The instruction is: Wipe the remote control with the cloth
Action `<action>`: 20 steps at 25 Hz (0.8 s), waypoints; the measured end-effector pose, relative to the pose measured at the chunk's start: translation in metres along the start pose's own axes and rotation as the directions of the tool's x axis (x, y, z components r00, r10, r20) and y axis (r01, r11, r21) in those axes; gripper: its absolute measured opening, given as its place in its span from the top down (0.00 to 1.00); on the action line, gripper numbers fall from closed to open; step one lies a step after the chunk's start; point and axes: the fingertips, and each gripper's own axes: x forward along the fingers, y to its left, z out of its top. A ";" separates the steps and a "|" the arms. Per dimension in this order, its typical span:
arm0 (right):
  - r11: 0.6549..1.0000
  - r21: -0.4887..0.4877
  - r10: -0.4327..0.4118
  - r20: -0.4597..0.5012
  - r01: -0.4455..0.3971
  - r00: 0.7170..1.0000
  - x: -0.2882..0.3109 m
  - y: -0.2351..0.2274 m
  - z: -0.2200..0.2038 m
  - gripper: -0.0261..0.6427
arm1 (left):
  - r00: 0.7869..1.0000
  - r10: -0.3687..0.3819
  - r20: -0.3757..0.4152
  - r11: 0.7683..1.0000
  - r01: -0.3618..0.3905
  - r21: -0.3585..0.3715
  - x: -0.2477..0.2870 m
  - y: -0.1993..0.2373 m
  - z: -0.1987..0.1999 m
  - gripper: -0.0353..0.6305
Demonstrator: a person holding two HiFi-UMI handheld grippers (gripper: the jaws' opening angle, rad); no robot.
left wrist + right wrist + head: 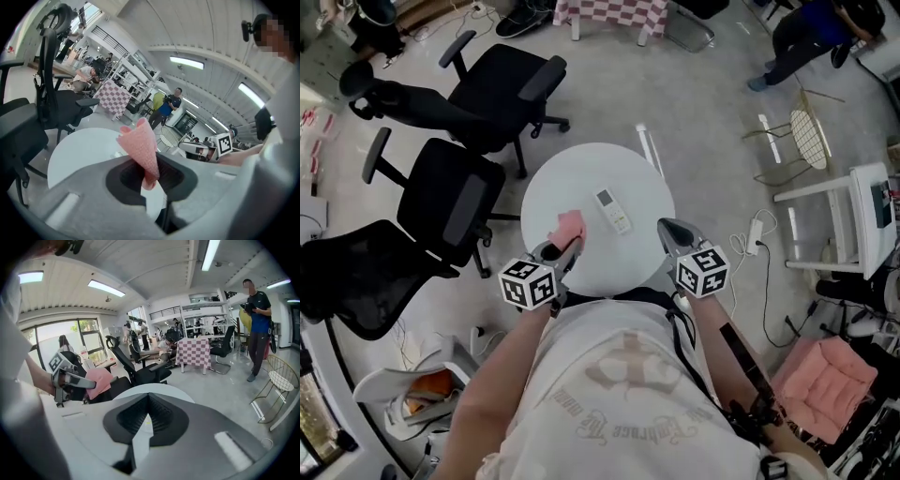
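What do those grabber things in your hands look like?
The left gripper and right gripper are grey, with pointed jaws lined by black ribbed pads. Each carries a white cube with black square markers. The person wears a pale printed shirt under black straps.

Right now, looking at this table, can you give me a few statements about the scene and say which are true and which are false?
1. The pink cloth is clamped in the left hand-held gripper. True.
2. The remote control lies on the round white table. True.
3. The right hand-held gripper holds the remote control. False: its jaws are together with nothing between them, and the remote control lies on the table.
4. The pink cloth covers the remote control. False: the remote control lies uncovered, with the cloth to its left in the head view.
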 end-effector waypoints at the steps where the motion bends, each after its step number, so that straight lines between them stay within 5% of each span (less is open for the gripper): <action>1: 1.000 -0.006 0.003 0.011 -0.003 1.000 -0.004 0.005 0.001 0.95 | 1.000 -0.007 0.000 1.000 0.007 0.012 -0.001 -0.004 0.001 0.88; 20: 1.000 -0.003 -0.021 0.138 0.022 0.990 -0.040 0.026 0.011 0.95 | 0.995 -0.092 -0.027 0.986 0.095 0.134 0.004 -0.036 0.007 0.88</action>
